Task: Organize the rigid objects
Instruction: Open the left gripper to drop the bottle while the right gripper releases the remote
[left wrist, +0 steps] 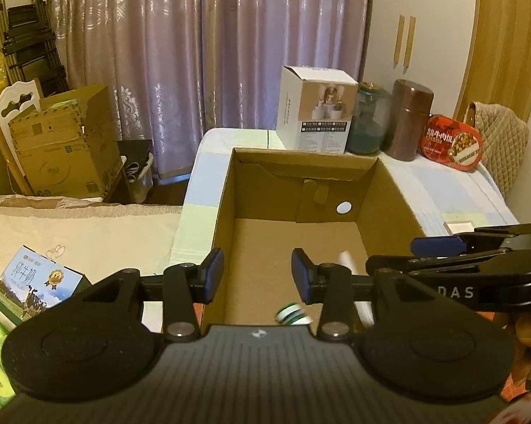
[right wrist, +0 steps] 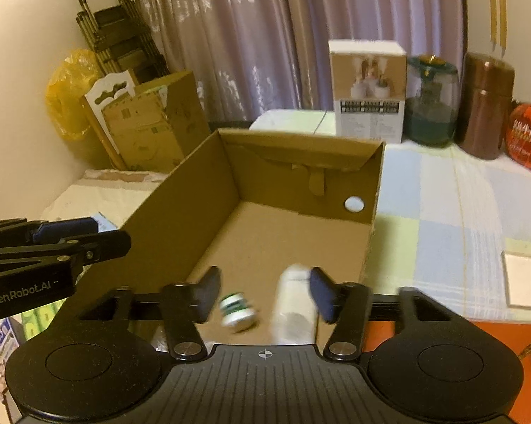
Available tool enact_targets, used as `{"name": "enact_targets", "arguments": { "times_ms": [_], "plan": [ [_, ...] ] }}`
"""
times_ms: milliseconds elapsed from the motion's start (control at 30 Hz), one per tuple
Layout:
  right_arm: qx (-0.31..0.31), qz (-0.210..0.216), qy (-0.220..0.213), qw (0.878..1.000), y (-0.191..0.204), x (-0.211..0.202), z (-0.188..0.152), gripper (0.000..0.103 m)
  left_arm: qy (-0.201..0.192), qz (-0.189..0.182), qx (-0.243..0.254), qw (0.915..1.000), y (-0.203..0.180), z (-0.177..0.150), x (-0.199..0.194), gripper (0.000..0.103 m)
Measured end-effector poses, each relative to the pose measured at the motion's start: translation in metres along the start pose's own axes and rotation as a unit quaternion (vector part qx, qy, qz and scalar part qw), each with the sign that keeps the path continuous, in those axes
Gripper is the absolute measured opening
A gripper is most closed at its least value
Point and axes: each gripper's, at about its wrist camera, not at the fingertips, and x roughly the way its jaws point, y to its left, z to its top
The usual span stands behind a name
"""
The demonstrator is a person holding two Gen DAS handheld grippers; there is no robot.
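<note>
An open brown cardboard box (right wrist: 180,219) sits on a surface covered with a pale checked cloth (right wrist: 442,212), its top open and its floor mostly bare. At the near end of the box floor lie two things: a small white bottle with green bands (right wrist: 238,312), blurred, and just to its right a larger white plastic bottle (right wrist: 293,304), also blurred.

The right gripper (right wrist: 263,291) hangs over that near end with its blue-padded fingers (right wrist: 322,291) spread partway. Both bottles show between the fingers; the white plastic bottle is close beside the right pad, but whether it touches cannot be told through the blur, and the banded bottle lies apart from the left pad.

The left gripper (left wrist: 257,275) hovers beside it over the box's near left corner, its fingers (left wrist: 300,277) set fairly narrow with nothing between them; the banded bottle shows below and beyond them.

Behind the box stand a white printed carton (left wrist: 315,109), a teal glass jar (left wrist: 368,120), a brown metal canister (left wrist: 408,120) and a red oval tin (left wrist: 451,143)
</note>
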Motion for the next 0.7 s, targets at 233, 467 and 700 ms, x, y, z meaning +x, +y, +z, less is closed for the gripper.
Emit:
{"name": "enact_targets", "arguments": {
  "times_ms": [233,467,700],
  "plan": [
    [-0.006,-0.008,-0.016,1.000,-0.001,-0.035,-0.004,0.060,-0.017,0.003,-0.015,0.9997,-0.005,0.002,-0.034,0.037],
    [0.024,-0.028,-0.032,0.999,-0.020,-0.090,-0.019,0.061,-0.026,0.002,-0.027,0.9993,-0.022,-0.005,-0.072,0.041],
    [0.039,-0.060,-0.035,0.997,-0.036,-0.144,-0.055,0.063,-0.029,-0.013,-0.046,0.9984,-0.052,-0.026,-0.102,0.046]
  ]
}}
